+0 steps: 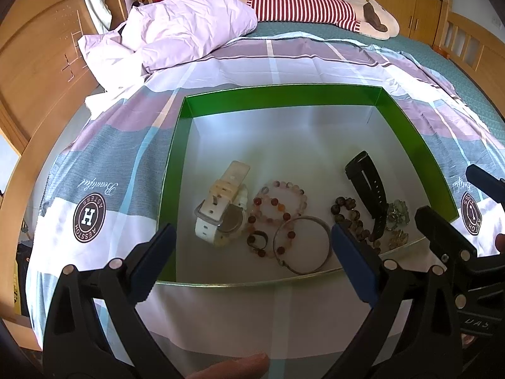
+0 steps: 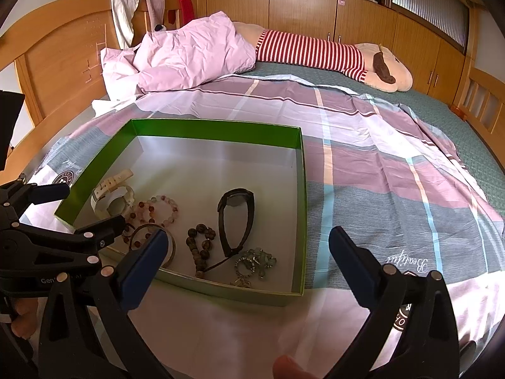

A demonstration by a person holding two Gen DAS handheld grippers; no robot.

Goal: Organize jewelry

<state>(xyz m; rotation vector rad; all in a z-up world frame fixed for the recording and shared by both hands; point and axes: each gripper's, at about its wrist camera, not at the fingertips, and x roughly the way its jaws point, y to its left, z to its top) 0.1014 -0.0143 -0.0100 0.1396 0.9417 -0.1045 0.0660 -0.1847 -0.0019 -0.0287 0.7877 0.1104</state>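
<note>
A green-walled box with a silver floor lies on the bed and holds the jewelry. Inside are a white watch, pink-red bead bracelets, a metal bangle, a brown bead string, a black watch and a pale green bead piece. My left gripper is open and empty at the box's near edge. My right gripper is open and empty over the box's near right corner.
The box sits on a plaid pink, grey and white sheet. A crumpled pink duvet and a striped plush toy lie at the far side. A wooden headboard is on the left; wooden cabinets stand behind.
</note>
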